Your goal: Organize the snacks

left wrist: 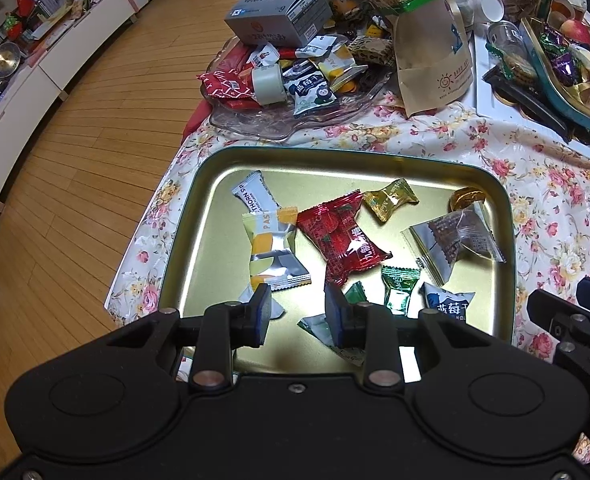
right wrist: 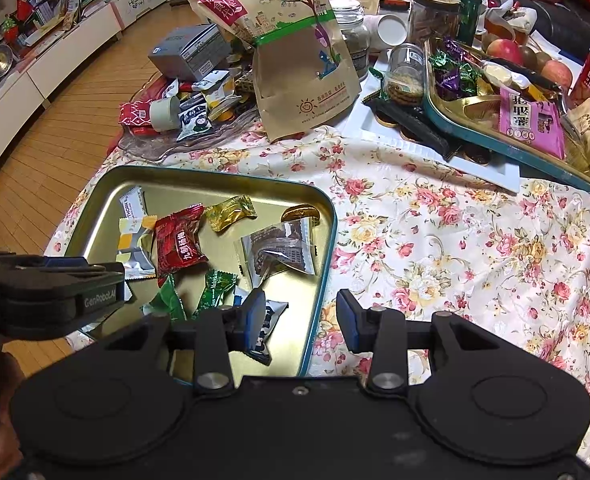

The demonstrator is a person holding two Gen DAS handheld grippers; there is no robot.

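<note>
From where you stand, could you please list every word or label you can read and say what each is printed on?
"PAST": yellow and silver wrapper in the gold tin.
"THORN S": white wrapper in the tin, cut off.
"蓝莓干": blue and white packet in the tin.
"GenRoboLAI" (last letters unsure): side of the left gripper.
"HEART YOU": white cabinet.
Small print on the grey box, brown paper bag and pink packet is unreadable.

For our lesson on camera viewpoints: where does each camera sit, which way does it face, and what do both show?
Left wrist: sits on the left gripper, facing down over the gold tin tray; its open jaws show, and the right gripper's edge at right.
Right wrist: sits on the right gripper, over the tray's right rim and floral tablecloth; open jaws and the left gripper show.
Shared: tray, red candy, brown paper bag.
</note>
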